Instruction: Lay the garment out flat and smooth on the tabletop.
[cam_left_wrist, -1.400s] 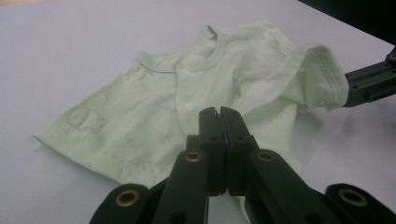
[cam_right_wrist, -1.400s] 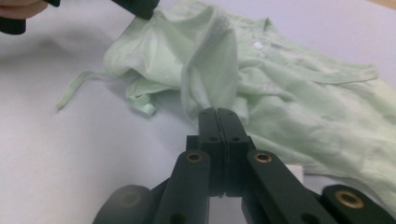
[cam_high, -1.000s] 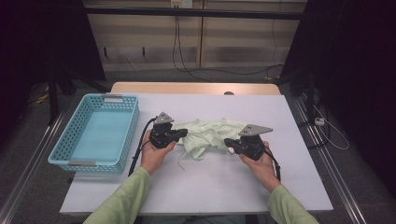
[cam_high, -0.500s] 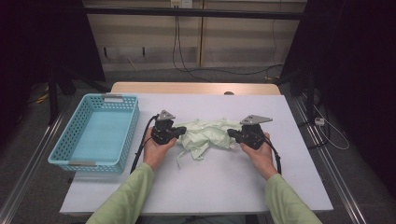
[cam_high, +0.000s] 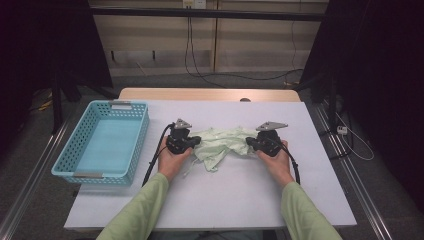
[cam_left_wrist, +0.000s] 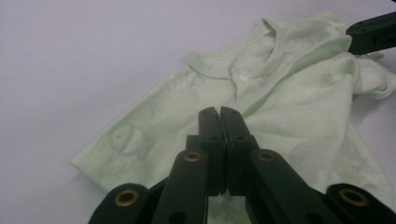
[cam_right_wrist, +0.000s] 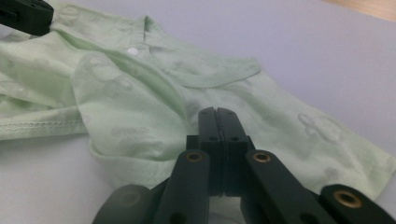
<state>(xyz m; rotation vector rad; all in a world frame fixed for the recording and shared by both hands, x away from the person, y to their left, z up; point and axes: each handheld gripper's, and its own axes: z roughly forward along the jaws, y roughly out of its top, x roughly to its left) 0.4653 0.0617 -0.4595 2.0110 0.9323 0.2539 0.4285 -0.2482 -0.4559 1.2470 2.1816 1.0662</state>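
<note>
White tabletop (cam_high: 210, 195), wide and mostly bare. Blue basket (cam_high: 75, 160) at its left edge, well apart from the rest. Pale green shirt (cam_high: 222, 145) crumpled at the middle, stretched between both hands. Left gripper (cam_high: 195, 143) on its left end, fingers (cam_left_wrist: 208, 122) together, clamped on cloth. Right gripper (cam_high: 251, 144) on the right end, likewise pinching fabric.
</note>
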